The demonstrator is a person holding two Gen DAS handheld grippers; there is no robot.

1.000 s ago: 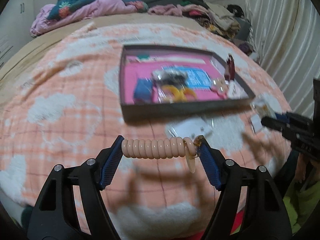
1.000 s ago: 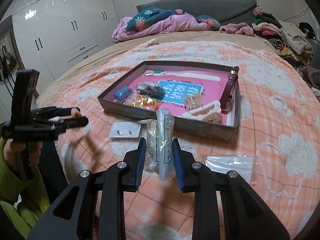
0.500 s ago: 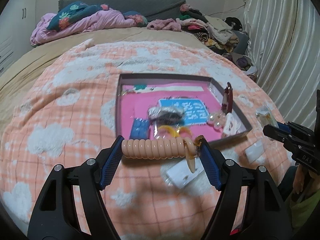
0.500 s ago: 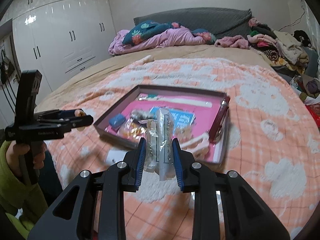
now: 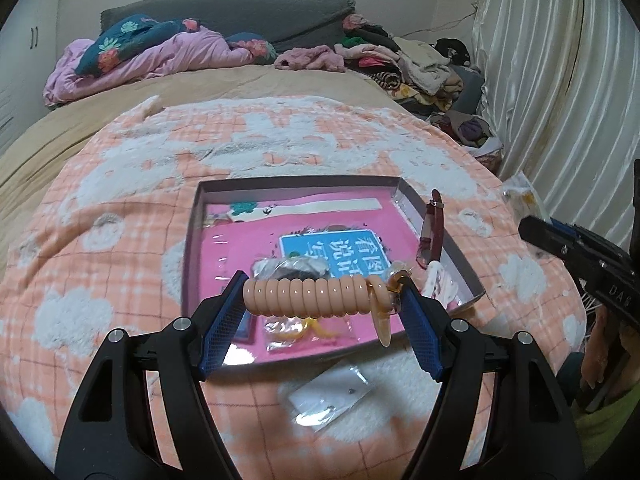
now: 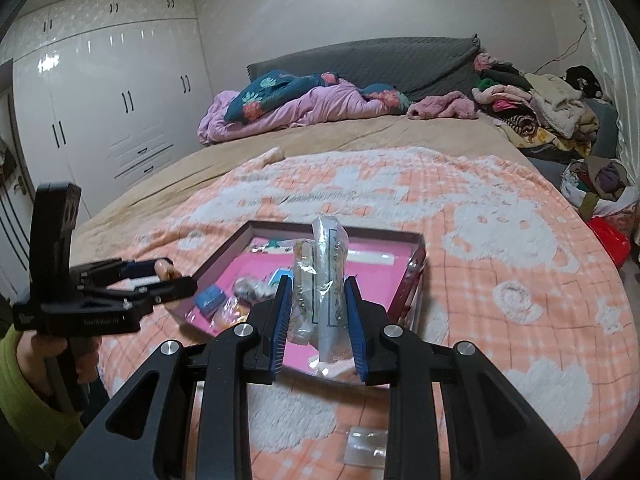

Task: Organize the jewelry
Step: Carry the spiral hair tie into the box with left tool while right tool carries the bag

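My left gripper [image 5: 322,298] is shut on a peach spiral hair tie [image 5: 308,297], held lengthwise between its blue pads, an amber ring dangling at its right end. It hangs above the near part of a shallow grey box [image 5: 191,240] with a pink floor, where a maroon watch [image 5: 432,232] and small bagged items lie. My right gripper [image 6: 316,316] is shut on a clear plastic bag of jewelry [image 6: 324,280], upright above the same box [image 6: 224,248]. The left gripper [image 6: 160,280] also shows at the left of the right wrist view.
The box rests on an orange checked blanket [image 5: 120,208] with white clouds. Small clear packets [image 5: 328,396] [image 6: 366,444] lie on the blanket near the front. Piled bedding [image 5: 160,52] and clothes [image 5: 420,64] sit at the far end; curtains [image 5: 560,100] hang right, a wardrobe [image 6: 100,112] stands left.
Both grippers have risen and tilted up with their loads; the box has slid lower and nearer in both views, and more of the room's far end shows.
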